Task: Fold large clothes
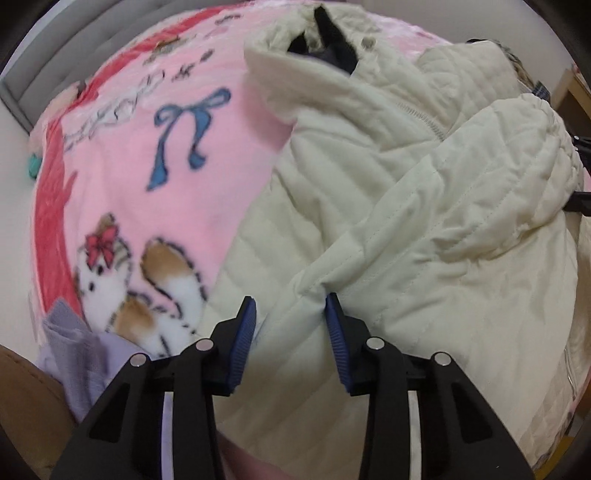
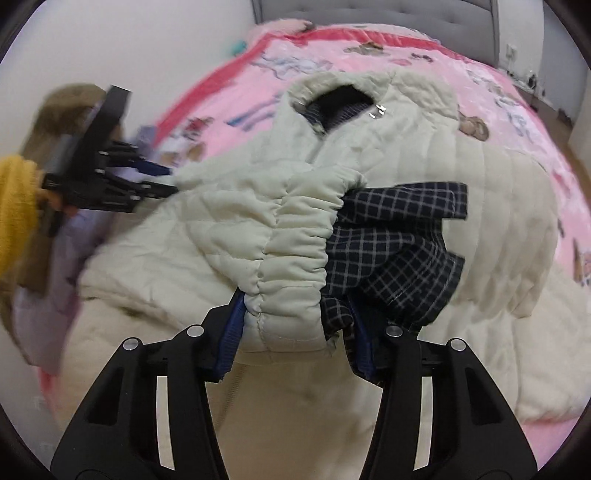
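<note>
Black right gripper (image 2: pixel 293 321) sits closest, its blue pads clamped on the elastic cuff (image 2: pixel 291 258) of the cream quilted jacket (image 2: pixel 443 206); a dark checked lining (image 2: pixel 391 251) spills from the sleeve mouth and part of it is caught against the right-hand pad; left gripper (image 1: pixel 291 317) has its blue pads (image 1: pixel 338 328) pinching a bunched fold of the same jacket, fabric puckered between them; jaws partly closed on cloth, not fully shut. Jacket lies spread across a pink cartoon blanket (image 1: pixel 122 177) on the bed, collar (image 2: pixel 332 92) toward the grey headboard (image 2: pixel 369 11); one sleeve folded over the body; a lilac garment (image 1: pixel 77 347) lies at the blanket edge near the left gripper; a yellow sleeve (image 2: pixel 14 206) shows behind the left tool.

Risks: thick padding can slip from a shallow pinch when lifted; checked lining snagged with the cuff may drag out and spoil the fold; uneven pull between both hands would skew the jacket or drag the blanket.
</note>
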A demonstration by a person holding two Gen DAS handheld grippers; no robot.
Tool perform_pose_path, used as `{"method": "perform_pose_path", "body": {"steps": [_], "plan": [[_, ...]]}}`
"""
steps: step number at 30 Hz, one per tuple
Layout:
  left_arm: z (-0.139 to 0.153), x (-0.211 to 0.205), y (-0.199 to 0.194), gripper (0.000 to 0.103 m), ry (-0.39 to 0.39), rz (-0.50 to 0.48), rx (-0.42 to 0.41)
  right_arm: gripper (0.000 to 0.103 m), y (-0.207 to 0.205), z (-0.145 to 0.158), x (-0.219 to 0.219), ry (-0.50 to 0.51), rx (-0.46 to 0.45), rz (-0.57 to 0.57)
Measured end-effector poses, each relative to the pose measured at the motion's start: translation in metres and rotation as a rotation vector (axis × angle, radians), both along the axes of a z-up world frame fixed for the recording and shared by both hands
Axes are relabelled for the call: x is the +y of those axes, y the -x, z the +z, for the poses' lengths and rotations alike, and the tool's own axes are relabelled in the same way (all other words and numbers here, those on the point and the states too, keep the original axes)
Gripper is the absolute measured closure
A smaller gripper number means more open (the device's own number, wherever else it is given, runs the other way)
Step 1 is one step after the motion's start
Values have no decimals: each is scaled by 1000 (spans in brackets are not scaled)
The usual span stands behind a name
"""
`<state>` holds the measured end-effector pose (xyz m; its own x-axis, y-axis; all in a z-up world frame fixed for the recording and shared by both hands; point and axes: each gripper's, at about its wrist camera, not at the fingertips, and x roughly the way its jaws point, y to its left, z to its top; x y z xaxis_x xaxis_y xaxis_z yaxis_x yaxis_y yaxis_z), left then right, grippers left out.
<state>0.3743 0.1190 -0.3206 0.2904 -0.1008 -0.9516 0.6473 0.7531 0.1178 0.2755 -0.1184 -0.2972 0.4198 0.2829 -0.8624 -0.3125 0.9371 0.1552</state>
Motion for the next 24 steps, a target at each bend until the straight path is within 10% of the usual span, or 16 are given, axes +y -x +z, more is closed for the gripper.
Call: {"method": "perform_pose_path", "body": {"steps": [6,12,16,24], "plan": [[-21,-22,11,46,-72,16,-93,51,-12,-53,-14,78,117,-39],[29,25,75,13,17,141,-249,41,7,-29,-26,10,65,-61],[42,64,140,11,66,309,-267,21,35,-5,-22,74,-71,-15],[-4,56,226,14,-92,324,-289,19,90,-12,42,484,-386,349]]}}
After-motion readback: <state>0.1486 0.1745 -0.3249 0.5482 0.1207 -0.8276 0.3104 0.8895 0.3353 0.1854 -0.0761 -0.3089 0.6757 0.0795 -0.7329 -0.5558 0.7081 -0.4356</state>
